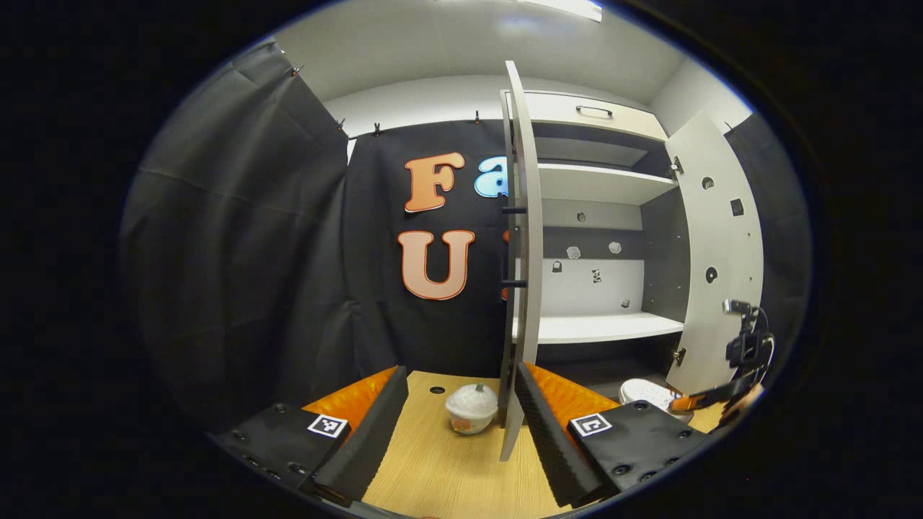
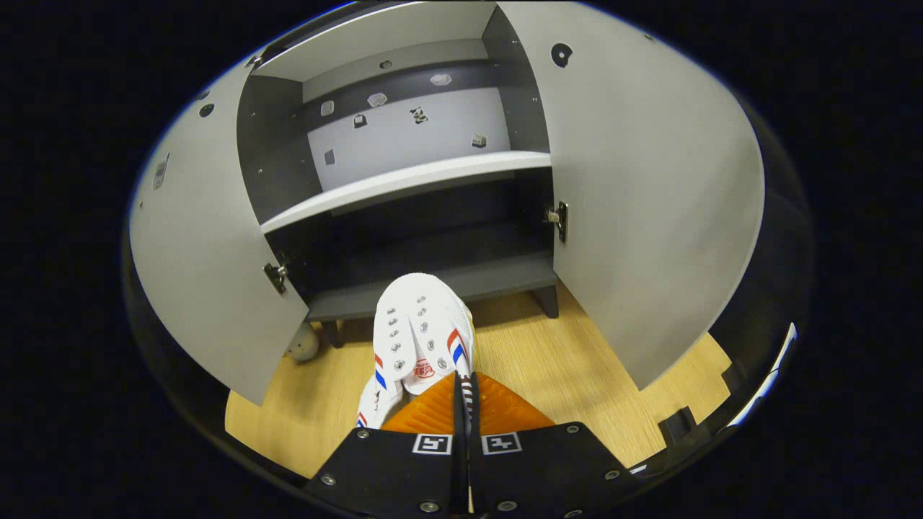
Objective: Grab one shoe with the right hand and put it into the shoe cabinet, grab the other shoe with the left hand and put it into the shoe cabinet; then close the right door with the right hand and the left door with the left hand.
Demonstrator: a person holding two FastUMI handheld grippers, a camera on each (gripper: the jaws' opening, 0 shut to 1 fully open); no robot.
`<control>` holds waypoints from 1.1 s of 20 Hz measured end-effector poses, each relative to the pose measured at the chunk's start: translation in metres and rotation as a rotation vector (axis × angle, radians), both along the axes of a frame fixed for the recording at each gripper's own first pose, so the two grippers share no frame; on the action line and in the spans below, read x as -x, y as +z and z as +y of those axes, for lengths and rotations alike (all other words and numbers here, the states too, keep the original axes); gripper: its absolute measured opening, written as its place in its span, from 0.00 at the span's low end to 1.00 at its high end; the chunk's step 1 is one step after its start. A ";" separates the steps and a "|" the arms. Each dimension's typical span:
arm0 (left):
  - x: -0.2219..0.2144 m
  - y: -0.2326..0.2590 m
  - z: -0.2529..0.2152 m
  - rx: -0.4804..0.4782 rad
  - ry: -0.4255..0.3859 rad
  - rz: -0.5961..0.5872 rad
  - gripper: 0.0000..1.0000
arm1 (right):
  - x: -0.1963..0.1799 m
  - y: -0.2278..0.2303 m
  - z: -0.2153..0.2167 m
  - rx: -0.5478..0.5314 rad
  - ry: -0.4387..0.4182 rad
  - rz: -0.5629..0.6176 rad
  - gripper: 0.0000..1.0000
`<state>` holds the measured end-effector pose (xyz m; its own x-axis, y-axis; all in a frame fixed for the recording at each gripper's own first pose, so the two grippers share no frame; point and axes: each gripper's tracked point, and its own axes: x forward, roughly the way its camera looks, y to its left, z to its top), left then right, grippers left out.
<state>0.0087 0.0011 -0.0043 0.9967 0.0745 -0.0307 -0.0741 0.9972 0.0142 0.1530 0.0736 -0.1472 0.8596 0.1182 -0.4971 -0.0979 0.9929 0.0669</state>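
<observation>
Right gripper (image 2: pixel 461 404) first: its 2 fingers are pressed close together, pinching the rear collar of a white shoe (image 2: pixel 422 335) with red and blue stripes on its side. That shoe points toe-first toward the shoe cabinet (image 2: pixel 404 184), its toe right at the front lip of the dark bottom shelf (image 2: pixel 433 288), the heel end at the fingers over the wooden floor (image 2: pixel 577 375). Past the shoe the cabinet stands wide open, right door (image 2: pixel 649 202) swung out on one side, left door (image 2: pixel 209 252) swung out on the other, with a pale shelf (image 2: pixel 404 180) crossing above the dark bottom compartment. A small pale round object (image 2: pixel 303 344) sits on the floor beneath the left door's lower edge, near a cabinet leg. Over to the left gripper (image 1: pixel 461 418): its 2 fingers are spread wide, nothing between them, held low over the floor. Just ahead, in the gap between those fingers, a small lidded cup (image 1: pixel 471 409) stands upright on the floor beside the bottom of the left door, which shows edge-on here. Farther off, at the cabinet's foot near the right door, the white shoe appears again, with the other gripper and the hand holding it close behind. Farthest back, the cabinet's pale shelves and a drawer with a dark handle (image 1: pixel 594 110) at the top.
</observation>
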 end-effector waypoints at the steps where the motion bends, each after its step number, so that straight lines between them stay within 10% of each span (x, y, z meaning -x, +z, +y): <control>1: -0.001 -0.002 0.003 0.003 -0.001 0.003 0.96 | -0.005 0.017 0.006 -0.011 0.000 -0.016 0.01; 13: -0.009 -0.008 0.031 0.001 0.026 -0.005 0.96 | -0.143 0.185 0.058 -0.022 -0.006 -0.227 0.01; 22: -0.014 -0.009 0.036 -0.022 0.057 0.004 0.94 | -0.270 0.207 0.074 0.002 -0.059 -0.182 0.00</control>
<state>0.0227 0.0368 -0.0134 0.9907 0.1318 -0.0325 -0.1306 0.9908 0.0360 0.4226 0.1474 0.0594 0.9409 0.0641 -0.3326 -0.0497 0.9974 0.0516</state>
